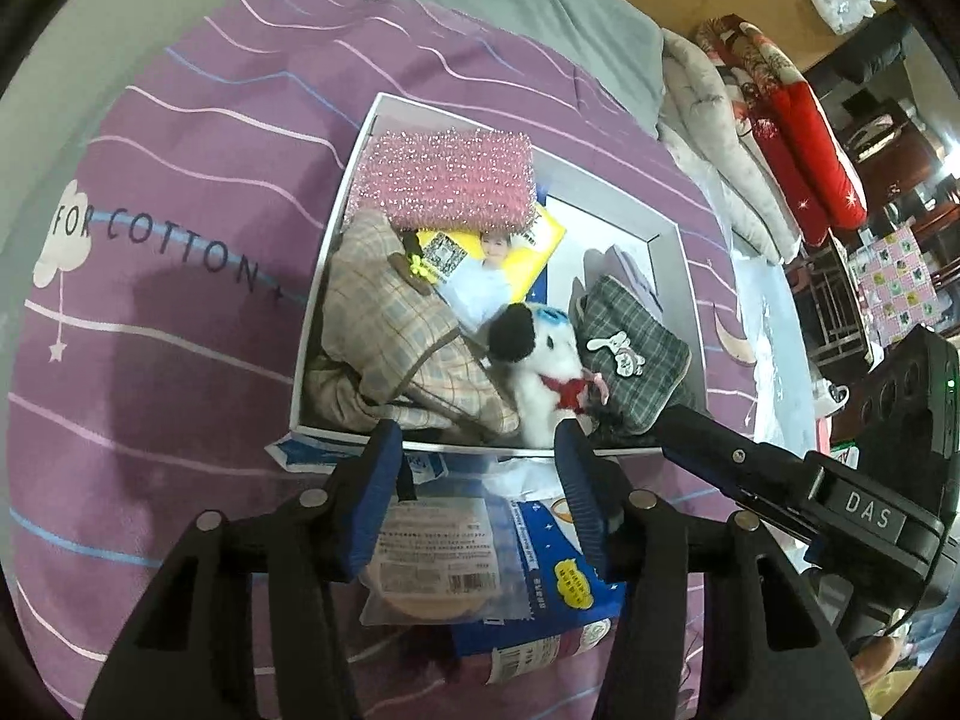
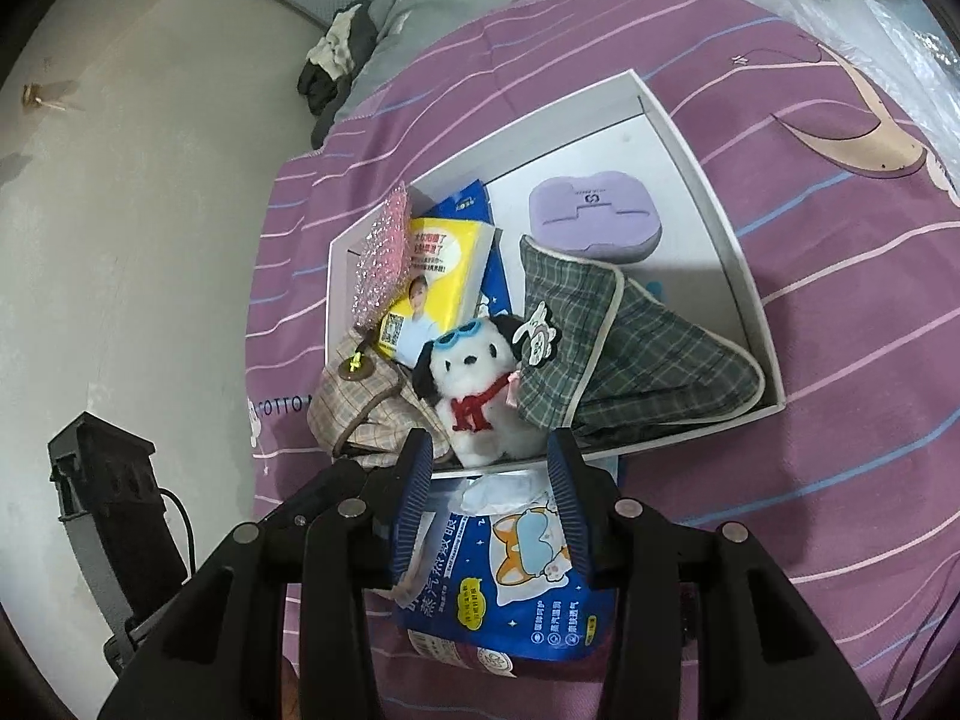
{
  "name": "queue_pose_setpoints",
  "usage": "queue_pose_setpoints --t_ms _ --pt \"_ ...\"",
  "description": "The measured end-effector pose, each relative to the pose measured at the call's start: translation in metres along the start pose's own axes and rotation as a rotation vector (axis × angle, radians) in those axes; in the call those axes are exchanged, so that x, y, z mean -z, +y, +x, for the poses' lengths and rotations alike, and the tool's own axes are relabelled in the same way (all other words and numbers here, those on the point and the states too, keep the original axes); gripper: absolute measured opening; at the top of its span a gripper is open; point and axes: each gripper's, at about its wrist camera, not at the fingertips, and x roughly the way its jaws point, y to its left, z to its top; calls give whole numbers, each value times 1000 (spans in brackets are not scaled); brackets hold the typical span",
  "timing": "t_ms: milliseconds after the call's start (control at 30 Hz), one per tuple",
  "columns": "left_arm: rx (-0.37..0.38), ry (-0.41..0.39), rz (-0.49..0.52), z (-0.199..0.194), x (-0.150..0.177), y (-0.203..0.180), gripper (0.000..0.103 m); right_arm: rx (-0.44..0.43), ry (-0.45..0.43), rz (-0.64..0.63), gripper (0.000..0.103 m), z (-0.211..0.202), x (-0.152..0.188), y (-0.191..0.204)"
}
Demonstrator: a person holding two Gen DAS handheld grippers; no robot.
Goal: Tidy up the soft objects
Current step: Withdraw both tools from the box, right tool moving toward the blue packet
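Observation:
A white box (image 1: pixel 336 276) (image 2: pixel 690 138) lies on the purple bedspread. It holds a pink sponge (image 1: pixel 447 180) (image 2: pixel 378 264), a beige plaid pouch (image 1: pixel 390 330) (image 2: pixel 354 402), a yellow pack (image 1: pixel 498 258), a green plaid pouch (image 1: pixel 636 354) (image 2: pixel 630 348), a lilac pack (image 2: pixel 594 216) and a plush dog (image 1: pixel 540 366) (image 2: pixel 474 384) leaning at the near rim. My left gripper (image 1: pixel 477 462) hangs open over a clear packet (image 1: pixel 438 552) and a blue eye-mask bag (image 1: pixel 558 588) (image 2: pixel 516 570) in front of the box. My right gripper (image 2: pixel 489 474) is open, its tips at the near rim either side of the dog's base, not pressing it.
The striped purple bedspread (image 1: pixel 180 240) spreads all round the box. A grey quilt (image 1: pixel 510 18) lies beyond it, and folded red and white bedding (image 1: pixel 798 120) is stacked at the right. A wall (image 2: pixel 120 240) bounds the bed's left side. Crumpled plastic (image 2: pixel 870 30) sits far right.

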Motion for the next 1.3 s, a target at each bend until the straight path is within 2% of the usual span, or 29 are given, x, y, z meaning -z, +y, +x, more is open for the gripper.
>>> queue_pose_setpoints --t_ms 200,333,433,600,733,833,1133,1233,1300 --pt "7 73 -35 2 1 15 54 18 35 -36 39 6 6 3" --pt "23 63 -78 -7 1 28 54 0 57 -24 39 10 6 -3" --pt "46 55 -97 -13 2 36 54 21 63 -25 35 12 7 -6" --pt "3 64 -145 -13 6 47 54 41 94 -36 35 20 10 -8" --pt "45 78 -194 -10 9 56 49 69 118 -40 29 33 11 -10" --pt "45 82 -235 -8 9 64 49 86 134 -37 26 42 11 -13" --pt "102 155 -317 11 12 81 43 92 144 -47 18 50 11 -14" --pt "121 149 -353 14 11 85 34 91 142 -49 14 51 11 -13" --pt "166 150 -349 14 11 86 17 87 138 -51 13 50 11 -12"
